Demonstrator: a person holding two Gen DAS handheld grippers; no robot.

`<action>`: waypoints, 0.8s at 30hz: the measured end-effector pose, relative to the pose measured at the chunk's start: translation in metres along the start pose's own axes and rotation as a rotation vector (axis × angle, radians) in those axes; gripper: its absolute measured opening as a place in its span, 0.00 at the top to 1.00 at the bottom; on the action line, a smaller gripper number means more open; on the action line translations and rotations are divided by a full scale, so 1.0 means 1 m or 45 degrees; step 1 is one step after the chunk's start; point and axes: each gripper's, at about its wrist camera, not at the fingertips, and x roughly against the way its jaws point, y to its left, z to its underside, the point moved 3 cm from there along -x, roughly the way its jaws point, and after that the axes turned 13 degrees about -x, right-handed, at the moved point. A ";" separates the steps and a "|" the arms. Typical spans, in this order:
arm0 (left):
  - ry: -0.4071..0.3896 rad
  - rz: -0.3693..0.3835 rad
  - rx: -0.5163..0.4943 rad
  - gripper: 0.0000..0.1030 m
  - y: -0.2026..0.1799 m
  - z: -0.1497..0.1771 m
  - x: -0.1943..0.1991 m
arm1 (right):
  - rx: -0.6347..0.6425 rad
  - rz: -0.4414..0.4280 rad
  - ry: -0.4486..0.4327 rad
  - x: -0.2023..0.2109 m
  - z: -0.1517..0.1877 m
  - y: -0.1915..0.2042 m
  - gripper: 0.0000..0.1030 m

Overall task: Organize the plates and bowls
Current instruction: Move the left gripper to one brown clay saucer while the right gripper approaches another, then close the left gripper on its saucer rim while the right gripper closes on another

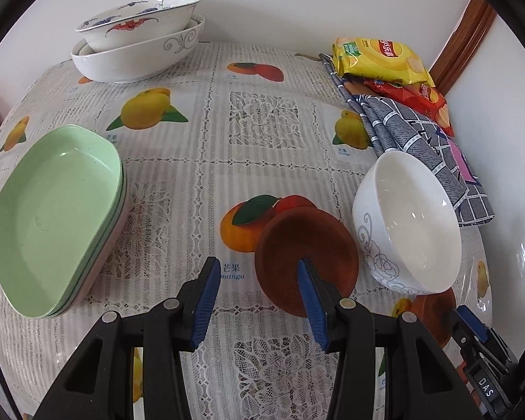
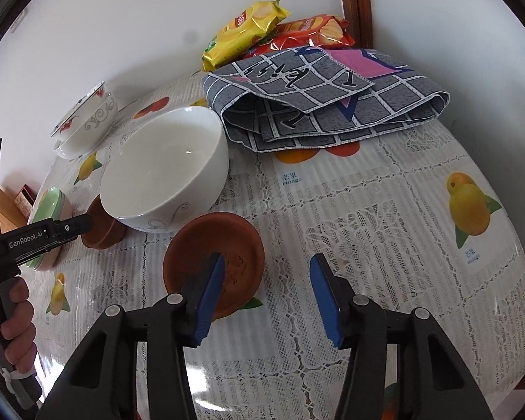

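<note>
1. Two small terracotta-brown saucers lie near the front of the table (image 1: 199,161), on either side of a white bowl (image 1: 407,224) with grey flower line-work on its wall. The left brown saucer (image 1: 306,255) sits just left of the bowl; the right brown saucer (image 2: 215,262) sits in front of it.
2. The left gripper (image 1: 259,301) hangs over the left saucer with its jaws partly apart; one blue pad overlaps the dish's near rim and the other stands over bare cloth. Nothing is clamped.
3. The right gripper (image 2: 267,294) stands half open, its left pad over the right saucer's inside and its right pad over the tablecloth. It holds nothing.
4. The left wrist view alone shows the whole stack of pale green oblong plates (image 1: 56,210) at the table's left, resting on a pinkish one, all empty. It also shows two nested bowls (image 1: 138,40) at the far edge, a bat-painted one inside a wider white one.
5. The right wrist view alone shows a hand (image 2: 15,315) gripping the left tool's handle and the stamped pattern inside the right saucer.
6. The white bowl is empty, as are both saucers.
7. Behind the bowl lies a folded grey checked cloth (image 2: 332,112), with a yellow crisp packet (image 2: 245,31) and a red crisp packet (image 2: 311,33) beyond it against the wall.
</note>
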 end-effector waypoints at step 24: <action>-0.012 -0.067 -0.083 0.63 -0.008 -0.002 -0.022 | 0.062 0.071 -0.036 -0.024 0.002 0.006 0.48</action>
